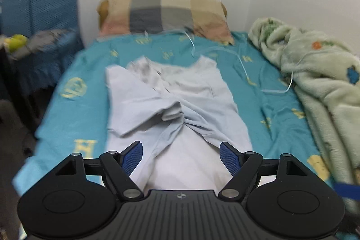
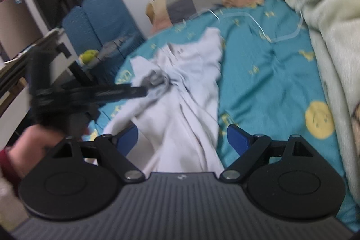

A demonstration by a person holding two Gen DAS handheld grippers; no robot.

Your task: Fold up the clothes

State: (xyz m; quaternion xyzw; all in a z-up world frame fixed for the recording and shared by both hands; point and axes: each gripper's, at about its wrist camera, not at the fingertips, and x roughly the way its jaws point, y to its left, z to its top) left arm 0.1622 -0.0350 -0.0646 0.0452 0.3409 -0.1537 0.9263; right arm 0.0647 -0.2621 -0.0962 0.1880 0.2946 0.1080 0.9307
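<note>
A pale lilac shirt (image 1: 175, 105) lies crumpled on the teal bed sheet (image 1: 74, 109), collar toward the pillow, with one sleeve folded across its middle. My left gripper (image 1: 182, 155) is open above the shirt's near hem, its blue pads (image 1: 135, 156) apart and holding nothing. The right wrist view shows the same shirt (image 2: 189, 91) running away from my right gripper (image 2: 182, 138), which also stands open over the hem. The left gripper (image 2: 141, 89) shows there as a blurred black bar reaching in from the left to the bunched sleeve. A hand (image 2: 33, 145) holds it.
A checked pillow (image 1: 162, 12) lies at the head of the bed against the white wall. A pale green fleece blanket (image 1: 319, 82) is heaped along the right side. A thin white cable (image 1: 238, 57) trails over the sheet. A blue chair (image 1: 45, 15) stands left of the bed.
</note>
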